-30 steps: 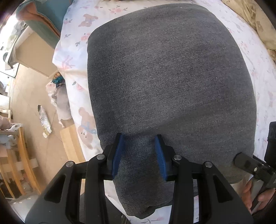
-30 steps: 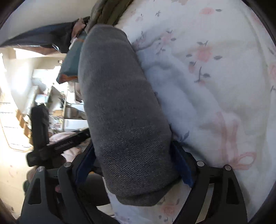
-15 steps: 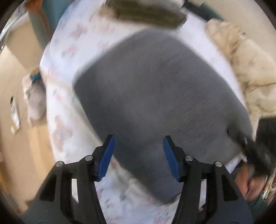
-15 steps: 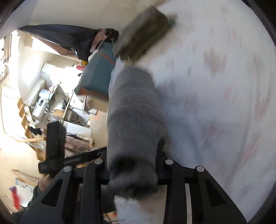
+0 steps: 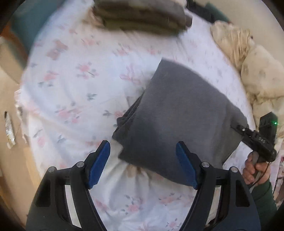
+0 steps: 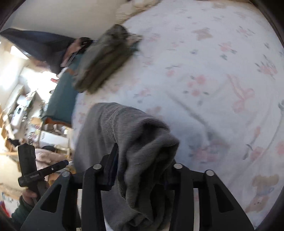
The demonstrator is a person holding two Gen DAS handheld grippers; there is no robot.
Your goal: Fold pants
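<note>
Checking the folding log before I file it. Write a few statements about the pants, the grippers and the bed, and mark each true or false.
1. The grey pants are bunched between the right gripper's jaws. True.
2. The left gripper pinches the pants. False: its jaws are opening and its pads stand clear of the cloth.
3. The bedsheet is plain blue. False: white with pink flowers.
4. An olive folded garment lies farther up the bed. True.

Bedsheet [image 5: 74, 99]: landmark. Left of the folded grey pants [image 5: 177, 113], a broad bare stretch, passable. Far edge blocked by an olive folded stack [image 5: 142, 16]; right edge by a cream quilt [image 5: 257, 71]. Pants obstruct the near right.
</note>
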